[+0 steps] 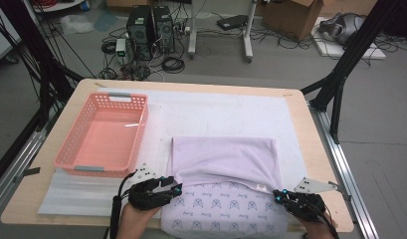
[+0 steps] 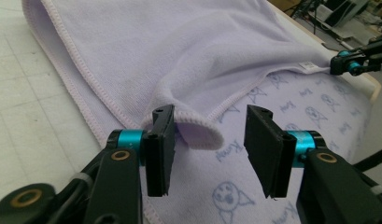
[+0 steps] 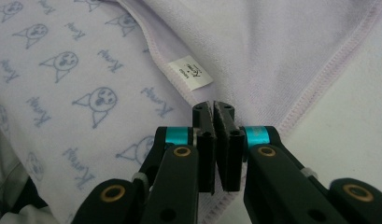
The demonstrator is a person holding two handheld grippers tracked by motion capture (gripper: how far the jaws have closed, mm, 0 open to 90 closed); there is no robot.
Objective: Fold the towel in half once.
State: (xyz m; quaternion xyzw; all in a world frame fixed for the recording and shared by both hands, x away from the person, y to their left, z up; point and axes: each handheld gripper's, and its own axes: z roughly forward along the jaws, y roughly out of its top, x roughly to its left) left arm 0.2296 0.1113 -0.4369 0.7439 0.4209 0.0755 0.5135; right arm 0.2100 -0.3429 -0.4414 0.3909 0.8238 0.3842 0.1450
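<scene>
A lilac towel [image 1: 226, 157] lies folded on the white mat, and its underside printed with blue cat faces [image 1: 221, 204] shows along the near edge. My left gripper [image 1: 176, 190] sits at the towel's near left corner. In the left gripper view its jaws [image 2: 209, 140] stand open, with a curled towel corner [image 2: 198, 133] resting against the left jaw and no pinch on it. My right gripper [image 1: 279, 196] is at the near right corner. In its own view the jaws [image 3: 213, 109] are shut on the towel's edge just below the white label [image 3: 191, 71].
An empty pink basket [image 1: 66, 149] stands at the left on the white mat [image 1: 216, 112]. The wooden table's edge [image 1: 320, 149] runs close to the right gripper. Beyond the table, computer towers, cables and cardboard boxes sit on the floor.
</scene>
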